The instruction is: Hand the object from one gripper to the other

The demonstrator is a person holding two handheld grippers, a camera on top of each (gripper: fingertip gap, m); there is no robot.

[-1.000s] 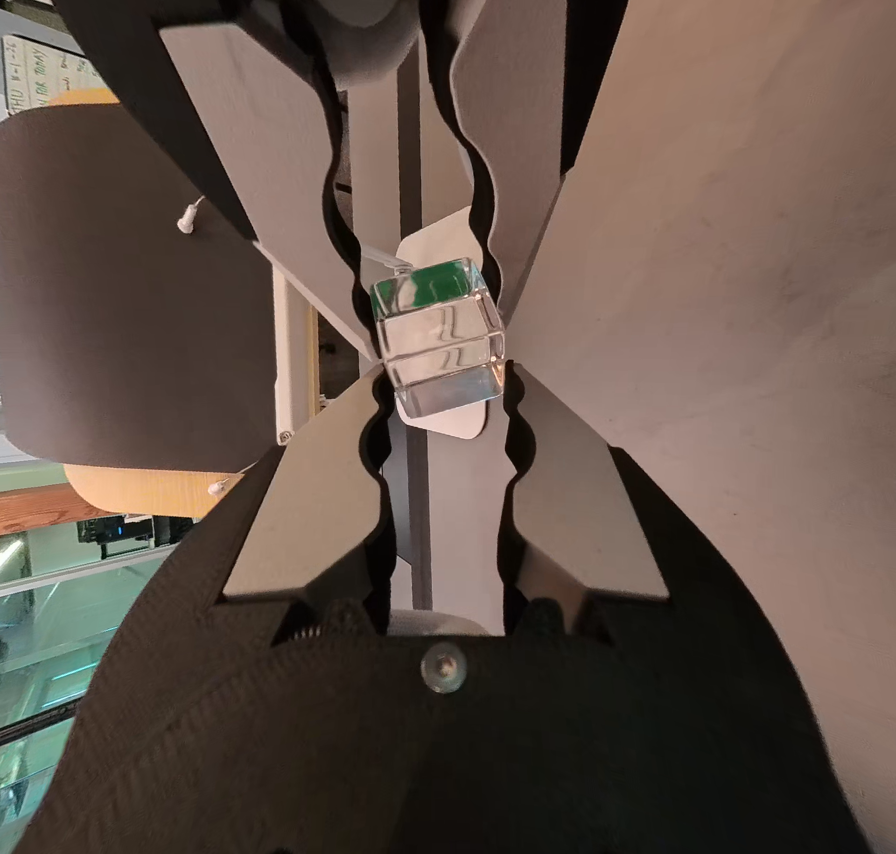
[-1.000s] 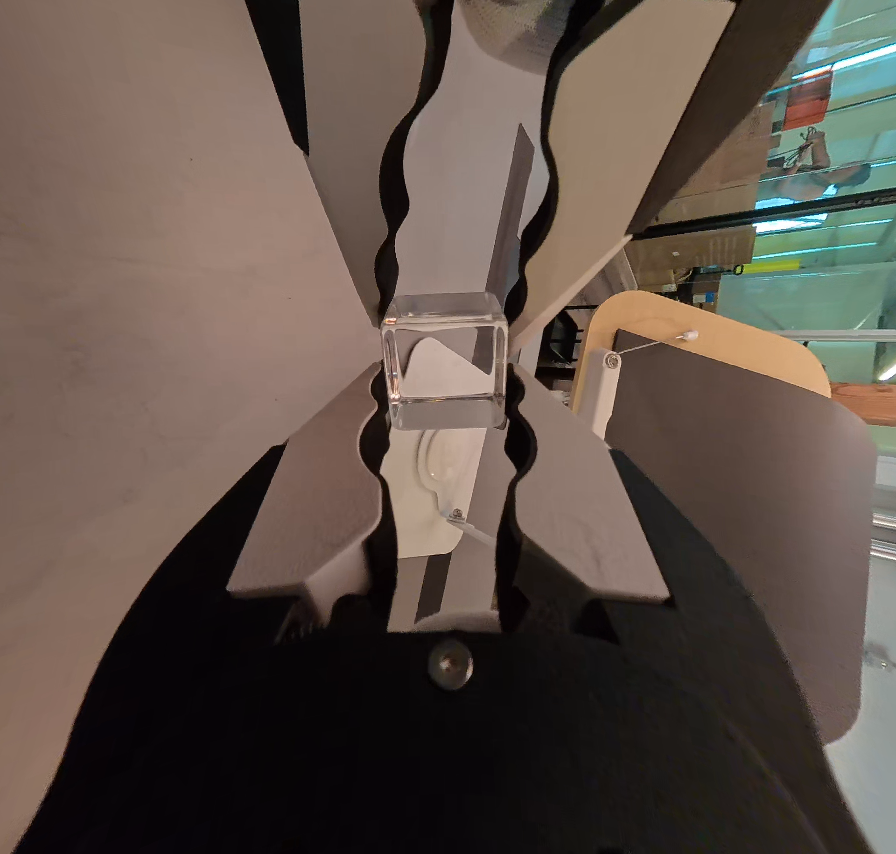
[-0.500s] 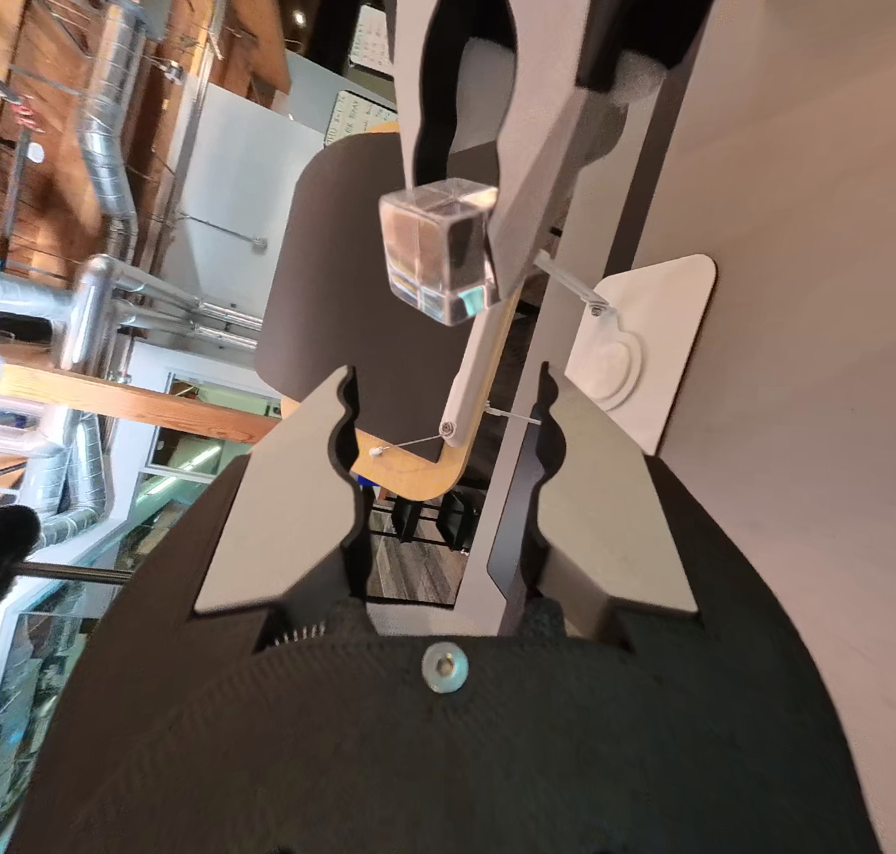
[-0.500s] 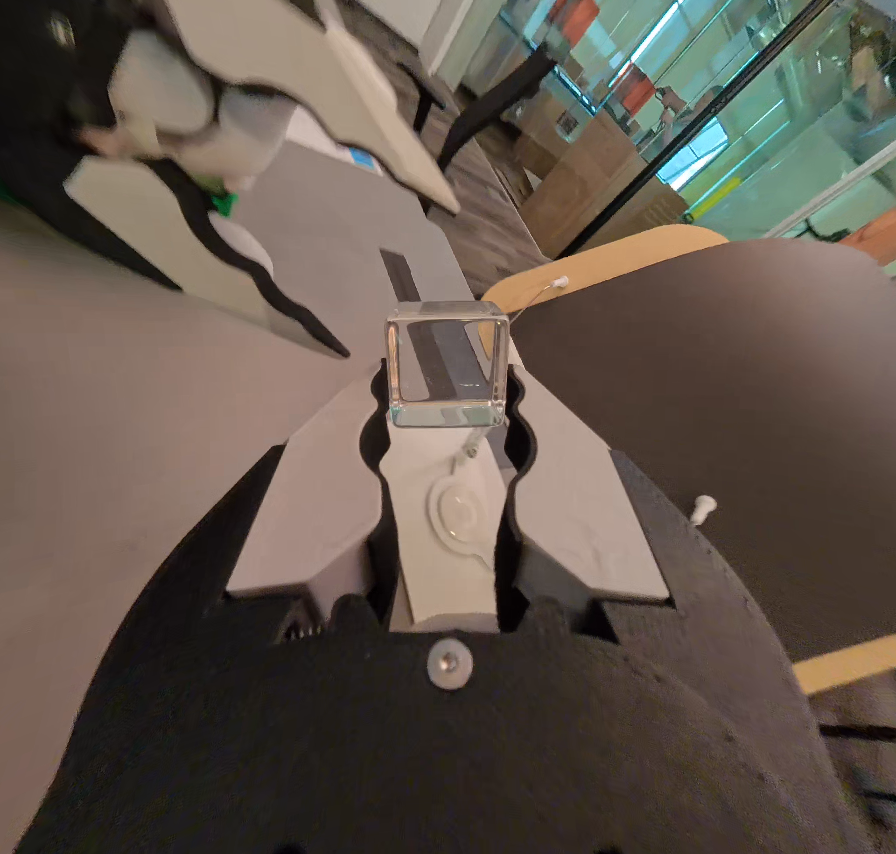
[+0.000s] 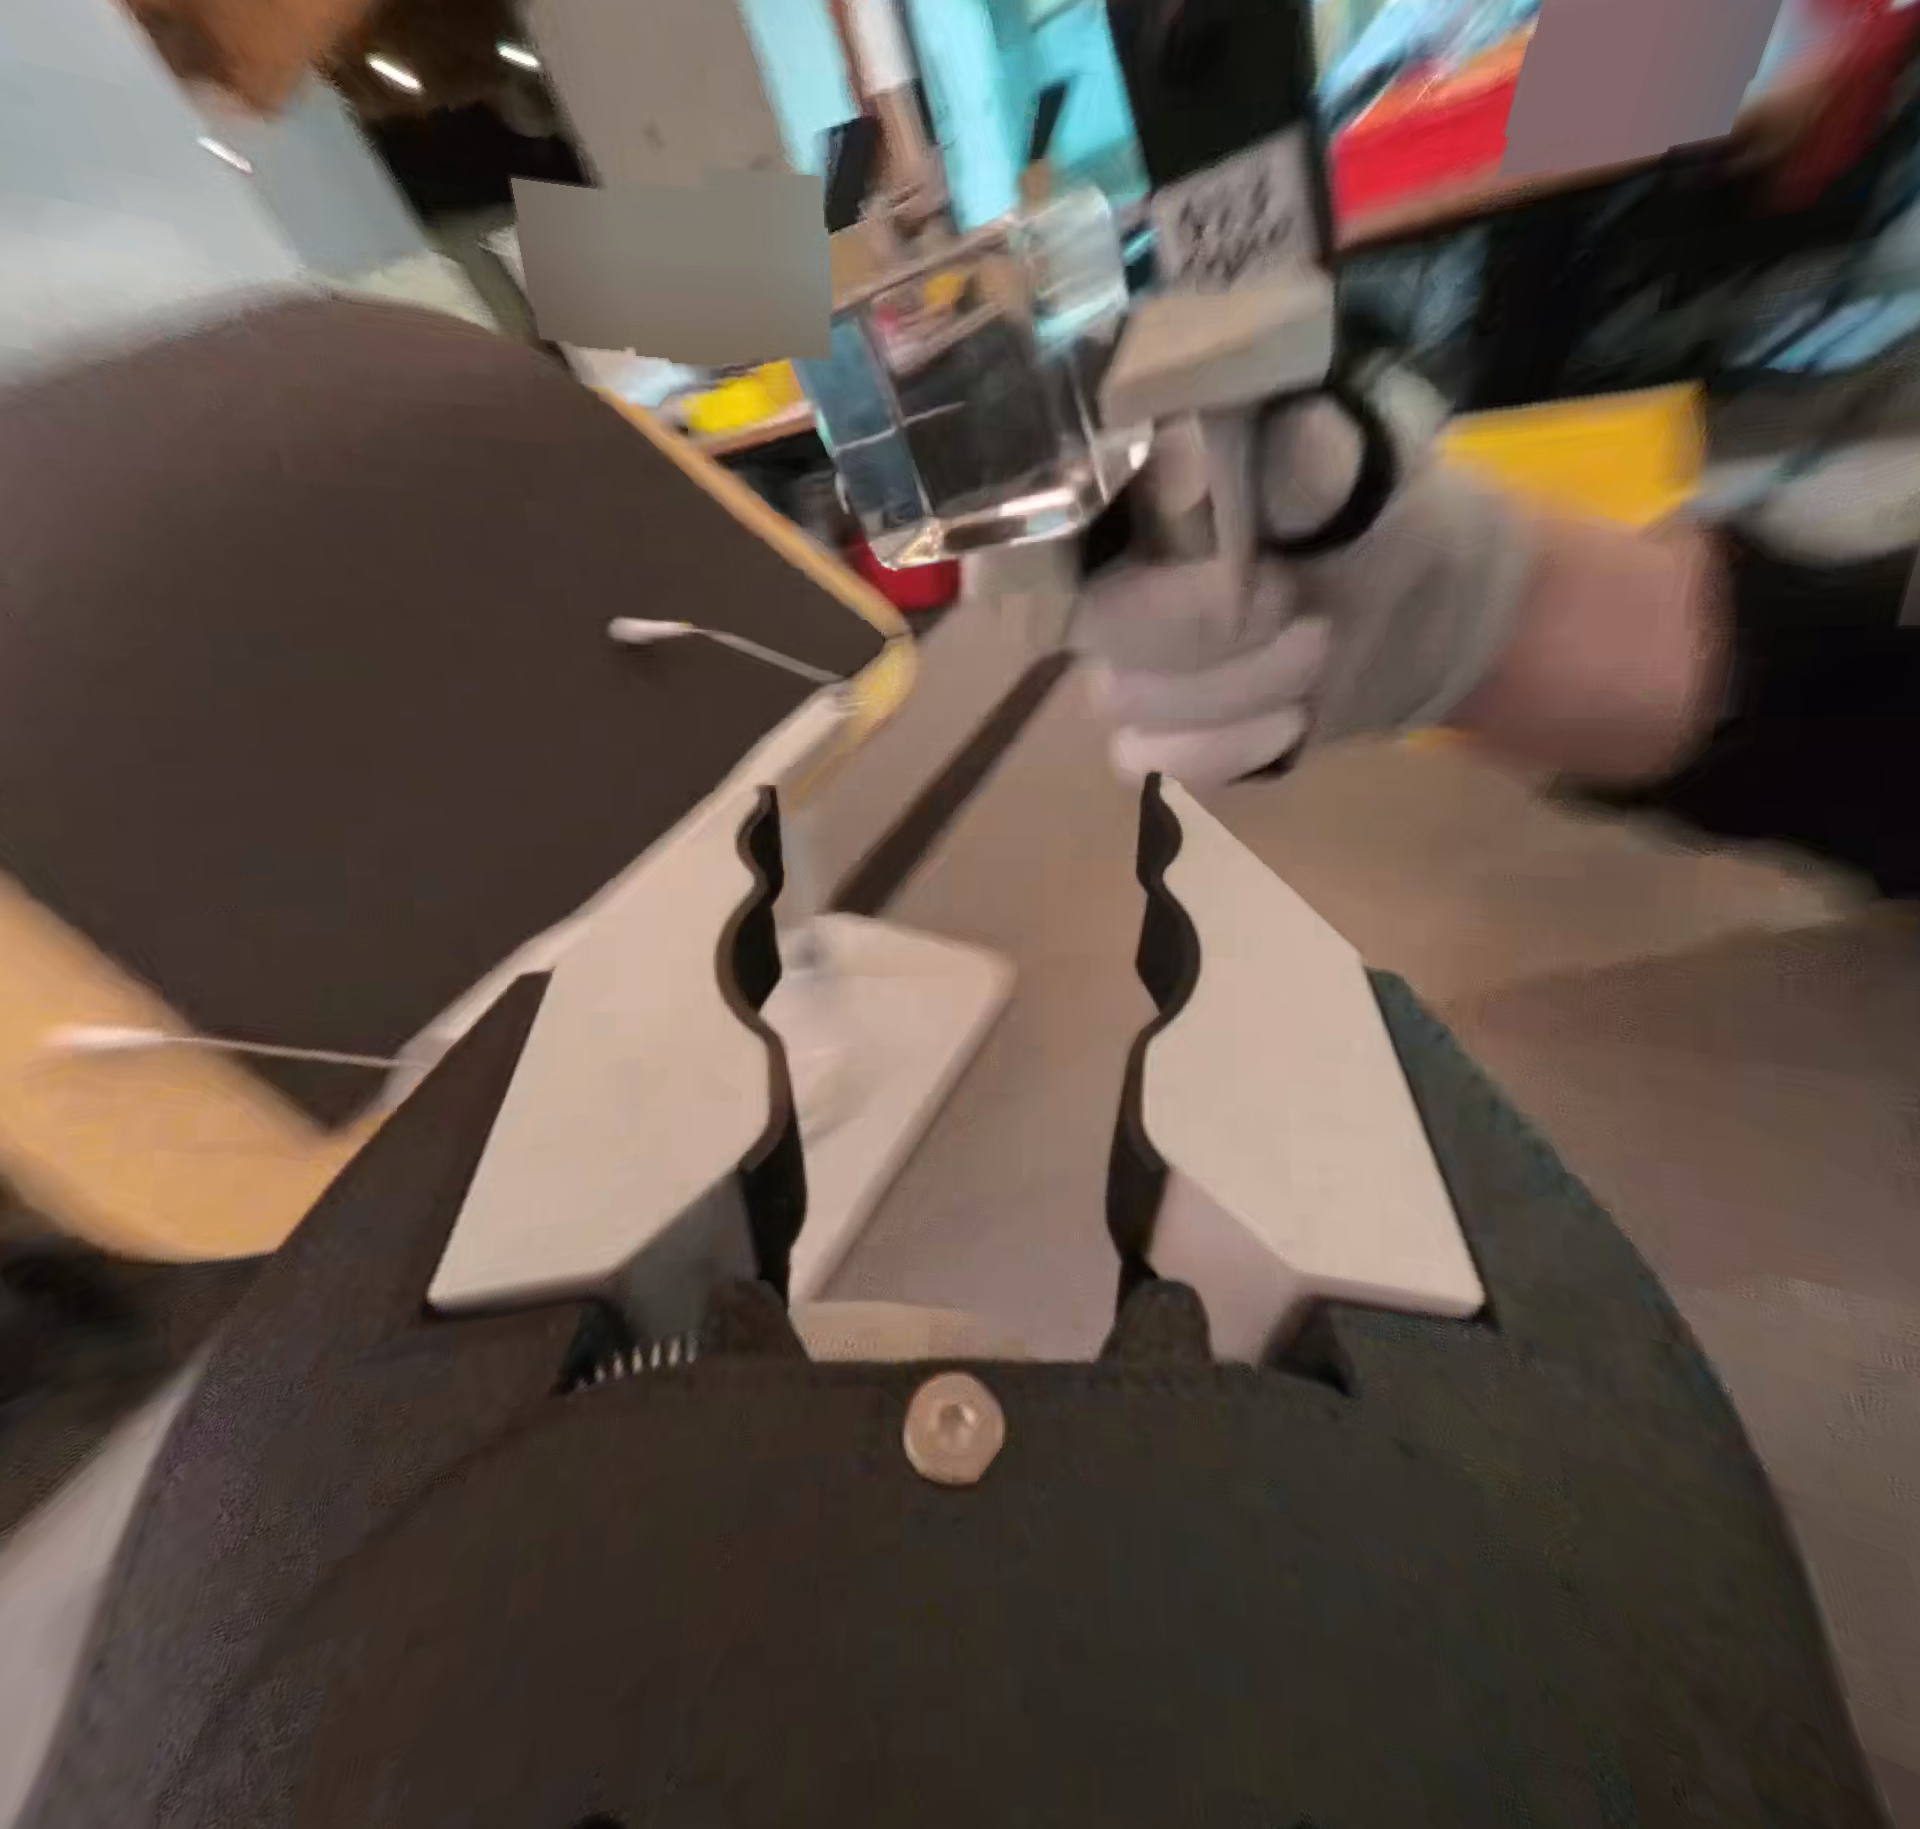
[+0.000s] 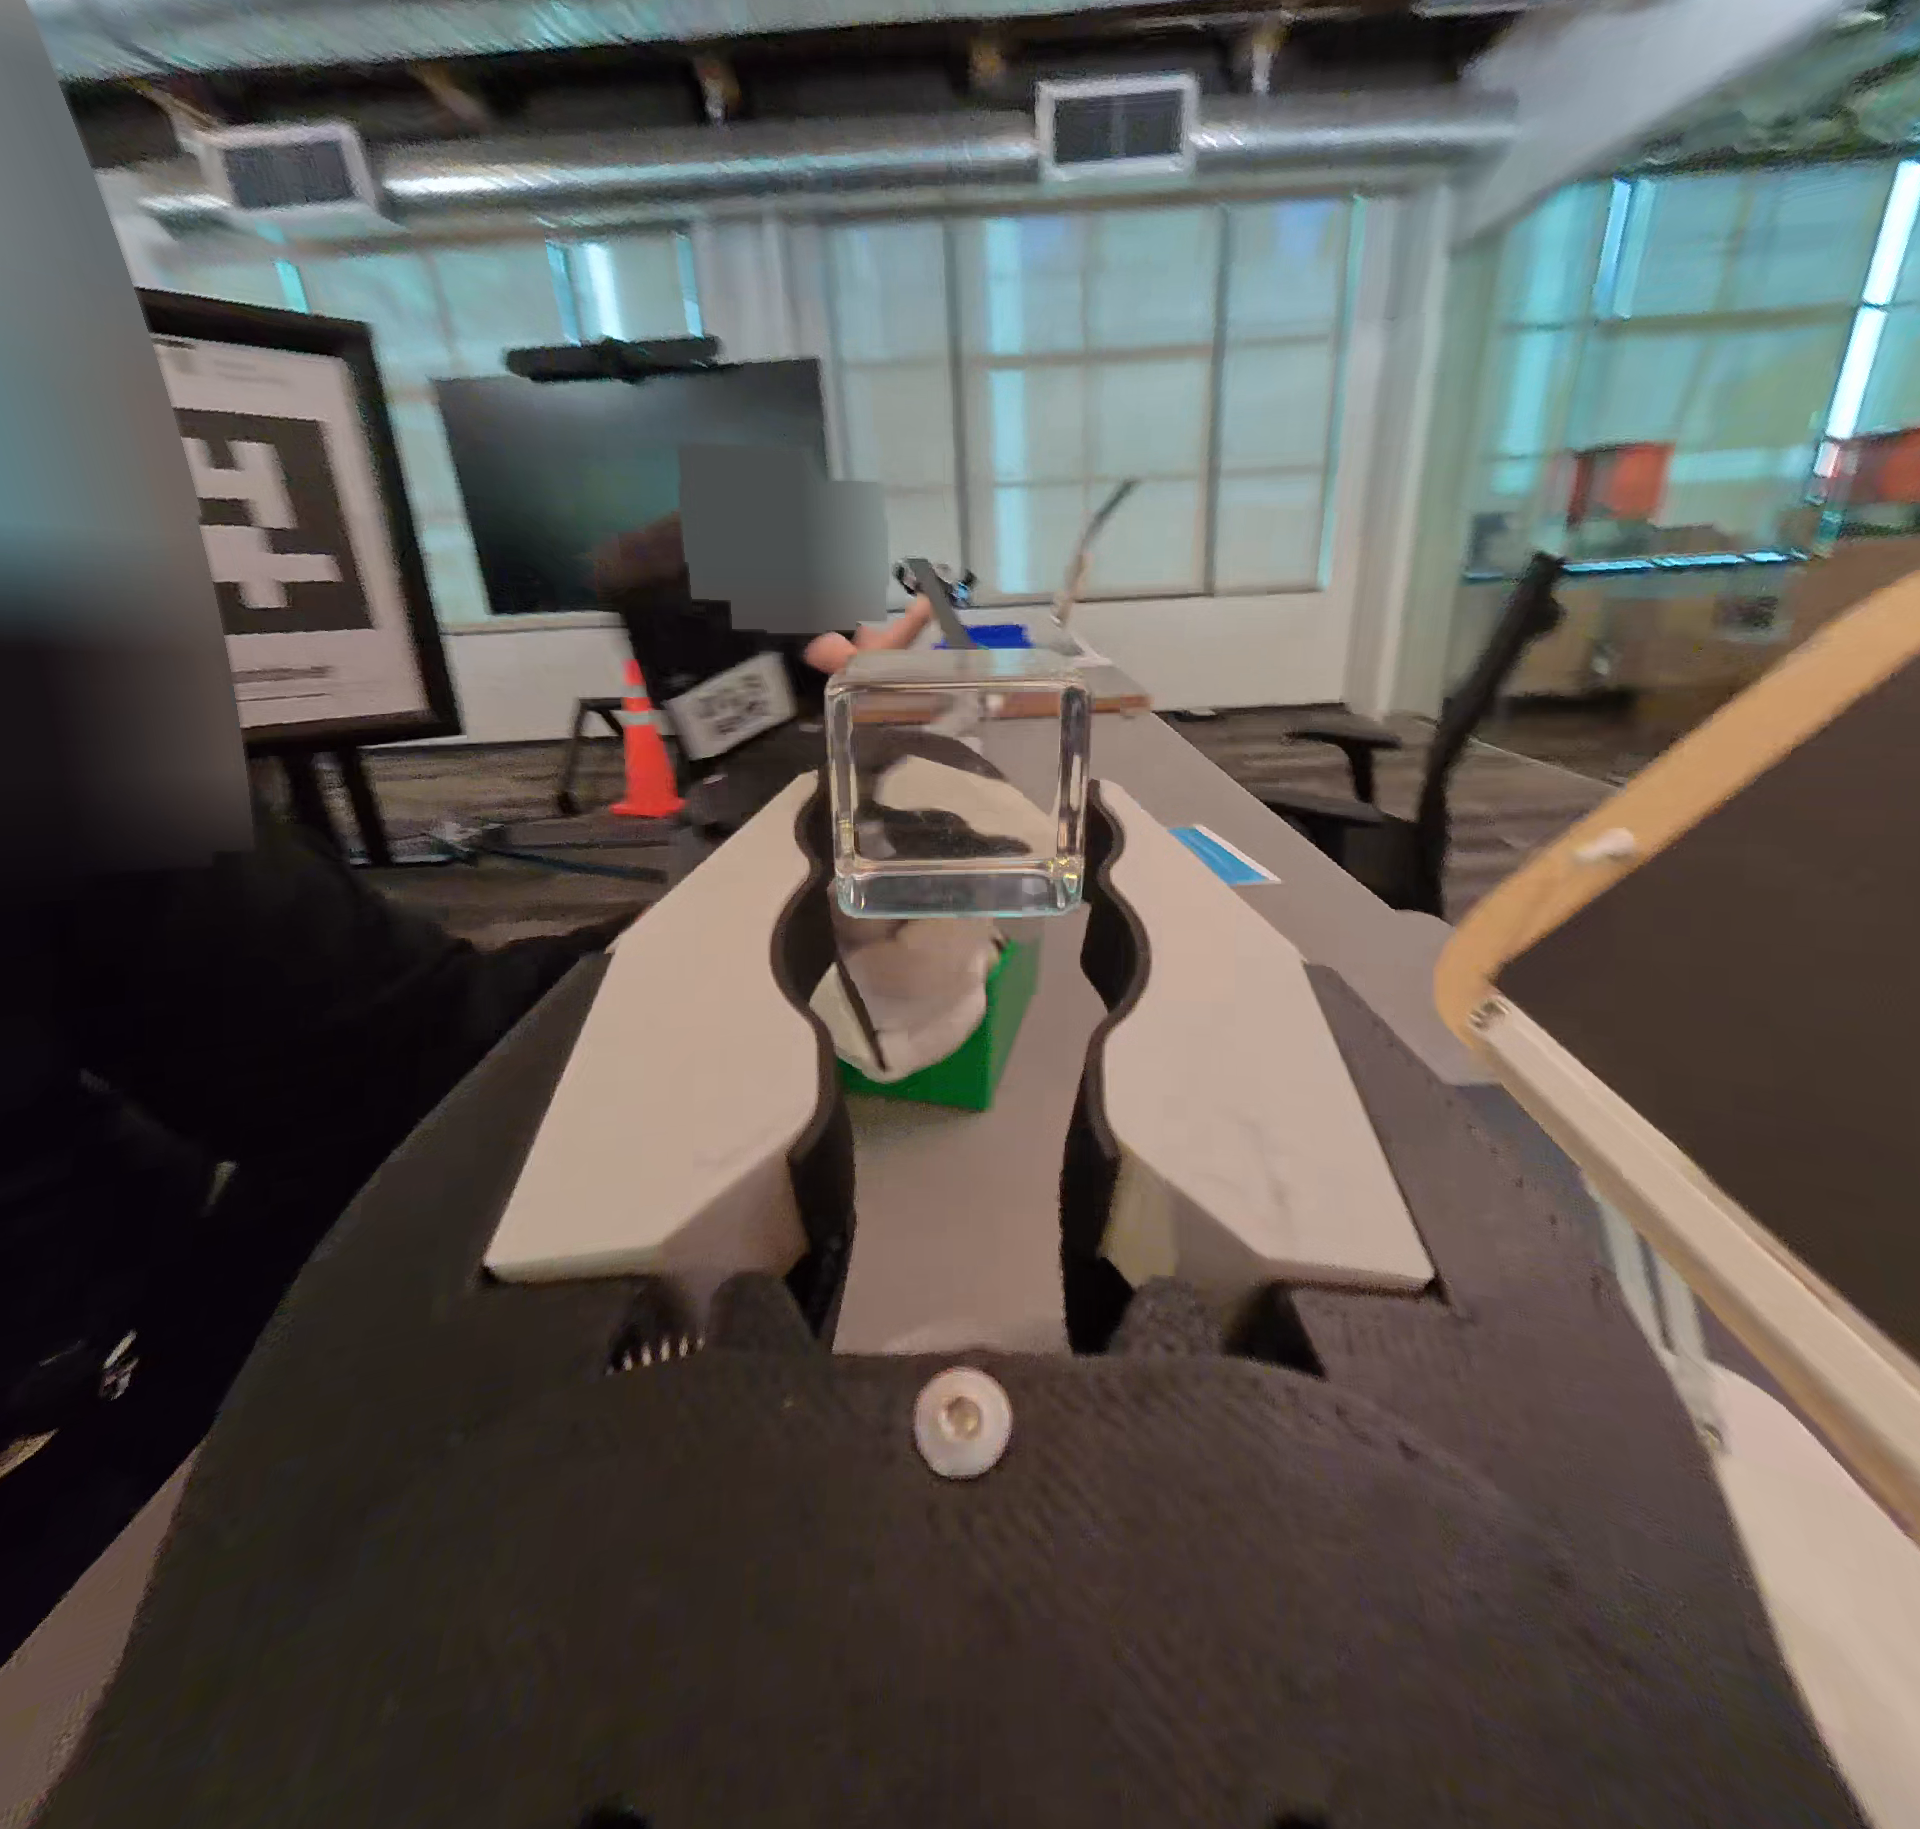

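Note:
The object is a clear glass-like cube [image 6: 956, 792]. My right gripper [image 6: 956, 813] is shut on it, with the cube pinched between the two fingertips and held in the air above the grey table [image 6: 1195, 771]. In the left wrist view the cube [image 5: 977, 377] shows at the upper middle, blurred, in the right gripper, which a white-gloved hand [image 5: 1247, 657] holds. My left gripper [image 5: 956, 813] is open and empty, apart from the cube and below it, over the table [image 5: 1558, 1104].
A green block [image 6: 966, 1041] sits on the table beyond the right fingers, partly covered by something white. A dark chair back with a wooden rim stands close [image 6: 1714, 948] [image 5: 364, 636]. A white pad [image 5: 894, 1010] lies on the table. An orange cone [image 6: 644, 740] and an office chair [image 6: 1455, 771] stand farther off. Some 5 cm of space lies between my two pairs of fingers.
One second ago both grippers were on the cube. The left gripper has opened, let go and drawn back. The right gripper keeps the cube, and both have swung round to face the room.

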